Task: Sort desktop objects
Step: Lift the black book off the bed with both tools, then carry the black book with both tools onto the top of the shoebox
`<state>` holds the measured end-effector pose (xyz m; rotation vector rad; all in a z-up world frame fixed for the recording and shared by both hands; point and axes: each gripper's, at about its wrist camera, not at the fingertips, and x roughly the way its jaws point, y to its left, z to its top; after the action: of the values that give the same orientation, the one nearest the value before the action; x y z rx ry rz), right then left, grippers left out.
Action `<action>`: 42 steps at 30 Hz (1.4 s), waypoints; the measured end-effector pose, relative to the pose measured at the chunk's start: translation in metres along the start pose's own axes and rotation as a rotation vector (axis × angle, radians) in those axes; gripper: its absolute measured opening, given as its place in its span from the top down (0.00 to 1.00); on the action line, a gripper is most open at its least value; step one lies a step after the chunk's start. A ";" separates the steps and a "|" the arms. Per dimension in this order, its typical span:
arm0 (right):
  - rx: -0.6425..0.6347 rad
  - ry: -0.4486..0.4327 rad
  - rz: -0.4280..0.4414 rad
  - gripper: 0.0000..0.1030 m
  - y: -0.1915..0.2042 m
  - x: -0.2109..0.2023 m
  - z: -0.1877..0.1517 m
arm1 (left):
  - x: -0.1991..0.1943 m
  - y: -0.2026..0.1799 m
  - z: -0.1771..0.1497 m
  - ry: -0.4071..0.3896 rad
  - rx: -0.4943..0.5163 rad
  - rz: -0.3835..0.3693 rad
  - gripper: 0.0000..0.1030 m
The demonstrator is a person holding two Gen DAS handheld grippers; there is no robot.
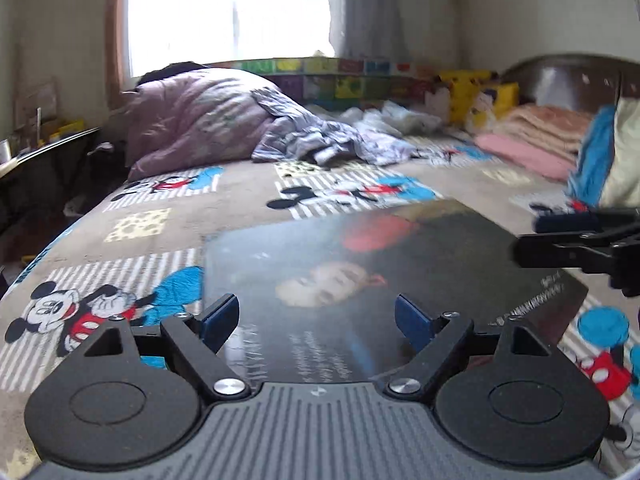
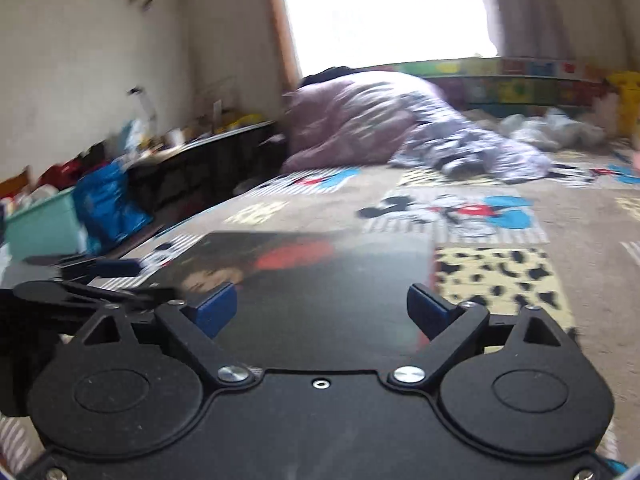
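Left tool [image 1: 318, 322], black w/ blue finger pads [image 1: 218, 320], stands wide apart, nothing between the pads. It hovers over the near edge of a large flat glossy dark book w/ a red-and-pale cover picture [image 1: 380, 280]. Book lies flat on the bed, on a beige cartoon-mouse print bedsheet [image 1: 240, 196]; whether the pads touch the cover can't be told.

Right tool [image 2: 320, 312], same black build w/ blue pads, also spread wide, empty, over the same book [image 2: 320, 280] from its other side. In the left view the right tool [image 1: 568, 240] shows at the frame's right edge, just above the book's right corner. In the right view the left tool [image 2: 100, 276] sits at far left, by the book's left edge.

Both views blurred. Further back on the bed: bunched pink-lilac quilt [image 1: 192, 120], crumpled grey-white cloth [image 1: 320, 136]. Bright window [image 1: 228, 12] behind. Right view, left side: cluttered dark side counter [image 2: 208, 148], blue plastic bag [image 2: 108, 204], teal box [image 2: 44, 224].
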<state>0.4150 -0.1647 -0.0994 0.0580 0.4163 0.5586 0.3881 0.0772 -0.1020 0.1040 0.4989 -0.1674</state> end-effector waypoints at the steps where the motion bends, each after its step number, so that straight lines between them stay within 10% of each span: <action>1: -0.019 0.017 0.008 0.12 0.003 0.005 0.000 | 0.003 -0.002 -0.001 0.009 -0.006 -0.002 0.18; 15: -0.162 0.185 0.000 0.05 0.008 0.029 0.000 | -0.006 -0.015 -0.004 0.072 -0.103 0.070 0.16; 23: 0.065 0.129 -0.057 0.03 0.016 -0.050 -0.036 | -0.046 -0.031 -0.018 0.160 -0.079 0.106 0.15; 32: 0.210 0.124 -0.070 0.01 0.044 -0.131 -0.083 | -0.108 -0.048 -0.093 0.263 -0.268 0.085 0.15; 42: 0.427 0.106 -0.083 0.01 0.038 -0.201 -0.100 | -0.196 -0.068 -0.106 0.168 -0.340 0.175 0.15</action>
<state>0.2017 -0.2439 -0.1109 0.4205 0.6342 0.3844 0.1560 0.0512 -0.1037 -0.1718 0.6759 0.0998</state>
